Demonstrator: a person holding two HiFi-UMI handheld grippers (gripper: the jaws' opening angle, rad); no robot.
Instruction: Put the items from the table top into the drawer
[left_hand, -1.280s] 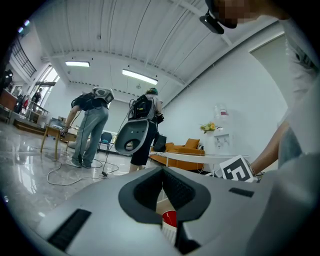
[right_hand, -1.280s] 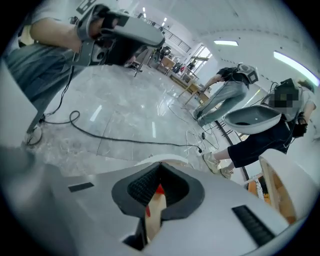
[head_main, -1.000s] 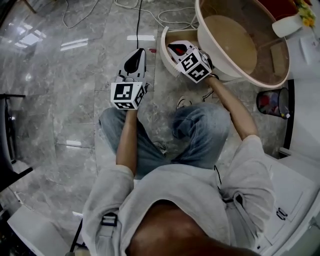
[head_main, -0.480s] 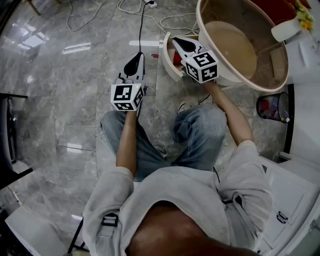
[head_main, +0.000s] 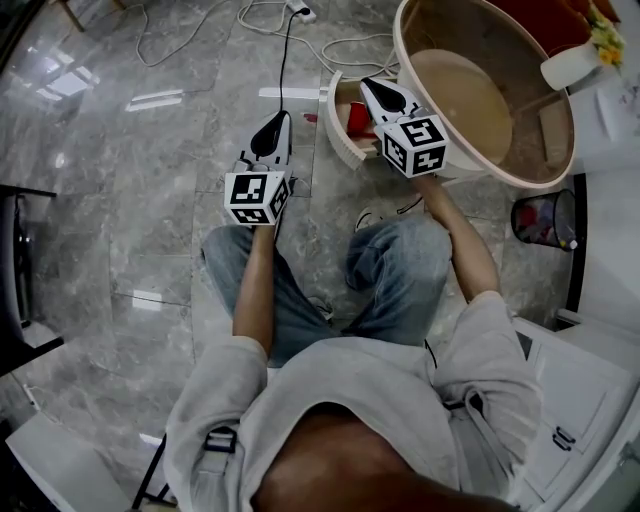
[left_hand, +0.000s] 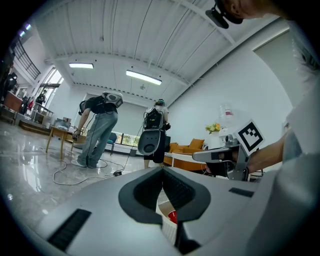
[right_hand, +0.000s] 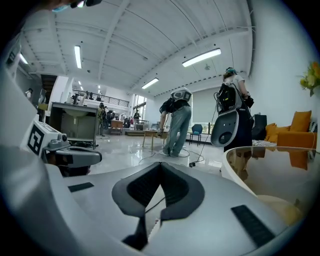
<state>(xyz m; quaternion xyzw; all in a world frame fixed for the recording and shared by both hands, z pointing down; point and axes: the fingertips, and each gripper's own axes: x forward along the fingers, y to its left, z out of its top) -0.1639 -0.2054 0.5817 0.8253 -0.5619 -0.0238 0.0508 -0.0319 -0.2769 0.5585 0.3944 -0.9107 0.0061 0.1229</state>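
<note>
Marble floor (head_main: 120, 200); left claw (left_hand: 162, 170), right claw (right_hand: 161, 164) both closed, empty; only gripper views show distant people (left_hand: 97, 130).

Two in hand: left hand-held gripper (head_main: 278, 118), right hand-held gripper (head_main: 368, 84). One round desk (head_main: 400, 50) at 1 o'clock. One open drawer (head_main: 330, 115), one red cup (head_main: 356, 116) inside. One waste bin (head_main: 543, 217) at 3 o'clock. One flower pot (head_main: 572, 60)

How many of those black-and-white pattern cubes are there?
2. One marker cube rides on the left gripper, above the floor. The other marker cube rides on the right gripper, by the open drawer. None seems hidden.
</note>
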